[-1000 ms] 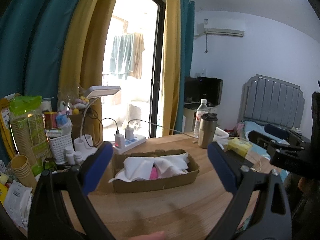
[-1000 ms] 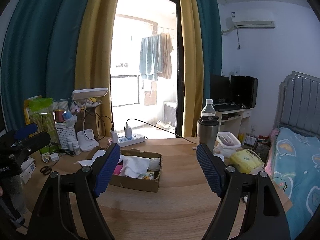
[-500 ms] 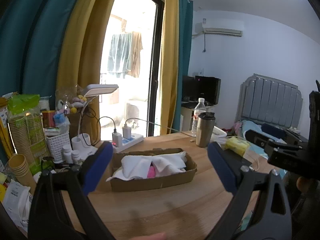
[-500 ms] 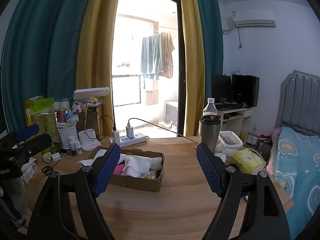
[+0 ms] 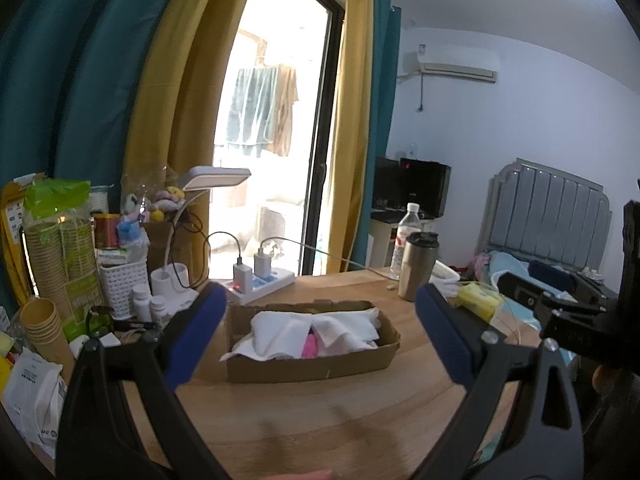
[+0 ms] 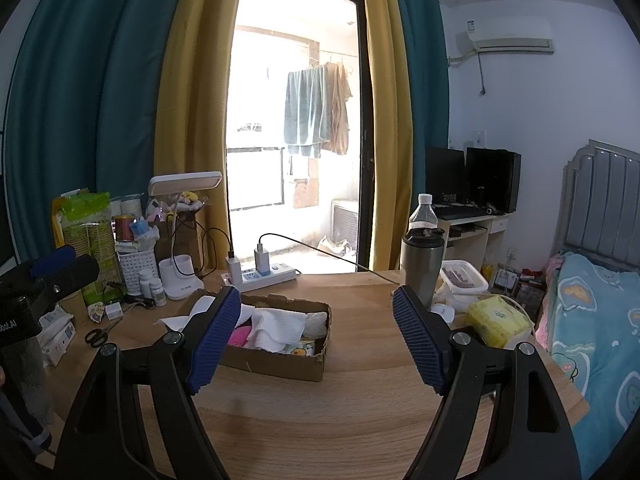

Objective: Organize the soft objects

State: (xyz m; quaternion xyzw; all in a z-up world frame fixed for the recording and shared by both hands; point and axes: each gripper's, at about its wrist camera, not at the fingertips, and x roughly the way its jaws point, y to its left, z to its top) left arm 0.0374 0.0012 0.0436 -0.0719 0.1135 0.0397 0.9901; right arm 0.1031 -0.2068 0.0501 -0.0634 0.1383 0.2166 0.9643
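Both grippers hover over a wooden table (image 6: 320, 420), each with its blue-padded jaws spread wide and nothing between them. From the left wrist, the left gripper (image 5: 320, 328) frames a shallow cardboard box (image 5: 312, 364) that sits square across the view; from the right wrist, the right gripper (image 6: 316, 328) sees the same box (image 6: 280, 364) lying a little to its left and at an angle. Neither touches the box. Inside it lie folded white cloths (image 5: 316, 328) with a pink item (image 5: 310, 346) tucked among them (what it is cannot be told). One white piece (image 6: 188, 316) hangs out over the box's left end. Beyond the box stand a white power strip (image 6: 260, 274) with chargers plugged in, a steel tumbler (image 6: 420, 268) and a water bottle (image 6: 423, 214). Scissors (image 6: 100, 334) lie on the table to the left, near a desk lamp (image 6: 180, 272).
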